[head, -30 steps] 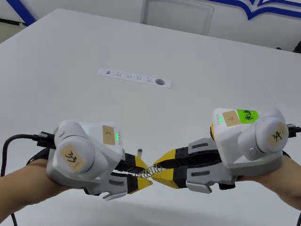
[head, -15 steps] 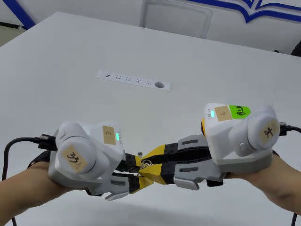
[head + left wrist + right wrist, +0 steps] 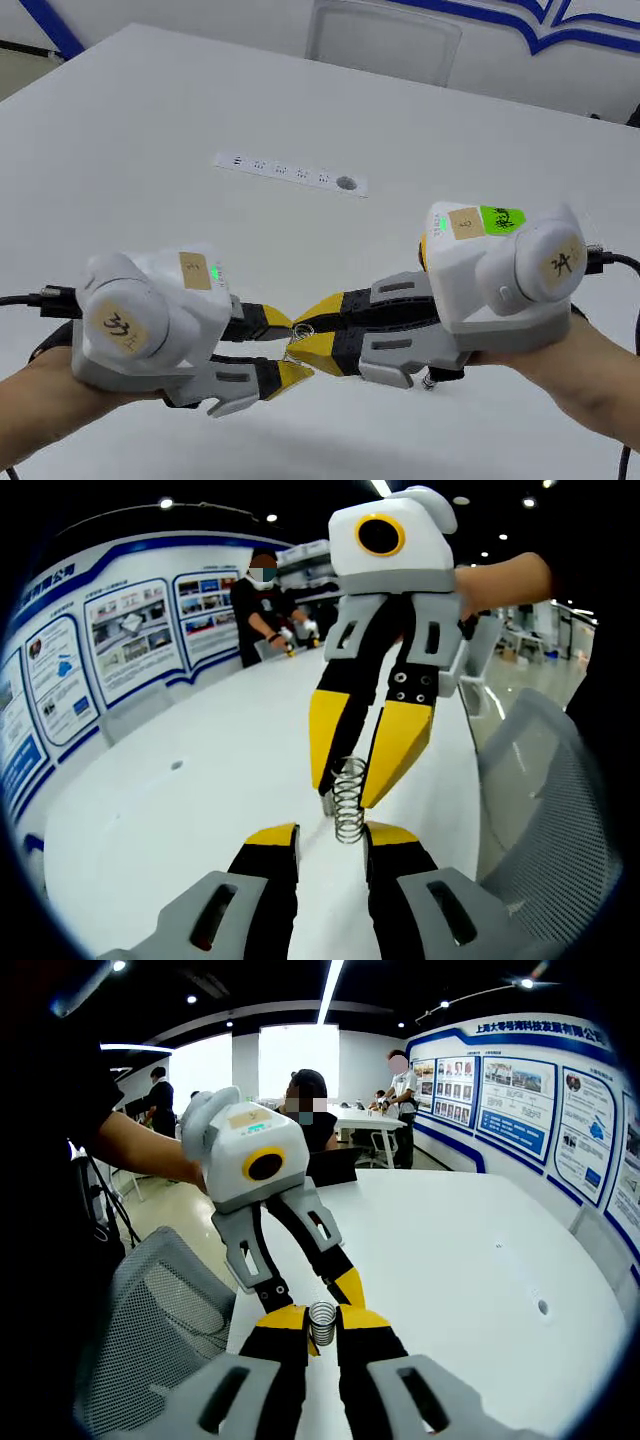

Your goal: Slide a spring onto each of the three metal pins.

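A small coil spring [image 3: 300, 333] is pinched between the yellow tips of my right gripper [image 3: 295, 334], a little above the white table [image 3: 150, 150]. In the right gripper view the spring [image 3: 322, 1322] faces me end-on between my shut jaws. My left gripper [image 3: 292, 346] faces it nose to nose, its two fingers spread above and below the spring. In the left gripper view the spring [image 3: 348, 800] hangs upright from the right gripper [image 3: 348, 792], its lower end in the gap of my left gripper [image 3: 332, 832]. A short metal pin [image 3: 327, 805] stands on the table just behind the spring.
A white power strip [image 3: 290, 172] lies across the middle of the table. A chair back [image 3: 385, 35] stands at the far edge. A black cable [image 3: 25, 298] trails from the left gripper. People stand in the background, and a mesh chair [image 3: 160, 1330] is close by.
The left gripper has spread its jaws and drawn back to the left. The spring, earlier stretched between both grippers, now sits in the right gripper's tips.
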Action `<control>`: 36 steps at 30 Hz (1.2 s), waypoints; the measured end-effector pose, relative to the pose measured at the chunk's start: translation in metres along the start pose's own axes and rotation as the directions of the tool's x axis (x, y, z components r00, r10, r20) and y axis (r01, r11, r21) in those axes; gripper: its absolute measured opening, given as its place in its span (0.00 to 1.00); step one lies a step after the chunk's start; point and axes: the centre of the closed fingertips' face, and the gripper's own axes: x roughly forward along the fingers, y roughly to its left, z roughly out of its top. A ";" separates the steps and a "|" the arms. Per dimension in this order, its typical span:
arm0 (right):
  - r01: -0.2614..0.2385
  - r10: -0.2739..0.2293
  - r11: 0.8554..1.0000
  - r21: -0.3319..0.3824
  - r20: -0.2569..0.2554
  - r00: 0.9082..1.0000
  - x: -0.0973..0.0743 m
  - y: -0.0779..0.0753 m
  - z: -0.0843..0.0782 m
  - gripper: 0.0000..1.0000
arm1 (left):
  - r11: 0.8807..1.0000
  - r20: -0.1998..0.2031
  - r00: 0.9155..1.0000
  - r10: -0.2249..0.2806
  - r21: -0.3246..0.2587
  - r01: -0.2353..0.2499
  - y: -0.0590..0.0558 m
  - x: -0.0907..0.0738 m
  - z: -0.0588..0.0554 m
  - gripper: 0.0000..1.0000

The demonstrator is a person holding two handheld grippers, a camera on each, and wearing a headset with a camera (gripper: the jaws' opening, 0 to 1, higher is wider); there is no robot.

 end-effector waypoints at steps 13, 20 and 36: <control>0.108 -0.108 0.994 0.034 -0.022 0.994 -0.004 -0.047 -0.005 0.11 | 0.999 0.018 0.999 0.044 -0.012 -0.044 0.016 -0.013 -0.012 0.63; 0.162 -0.159 0.984 0.076 -0.049 0.986 0.006 -0.069 -0.017 0.11 | 0.996 0.040 0.996 0.082 -0.047 -0.080 0.025 -0.015 -0.011 0.86; 0.190 -0.168 0.968 0.162 -0.141 0.976 0.042 -0.093 -0.064 0.11 | 0.989 0.012 0.994 0.109 -0.104 -0.107 0.032 -0.015 -0.025 1.00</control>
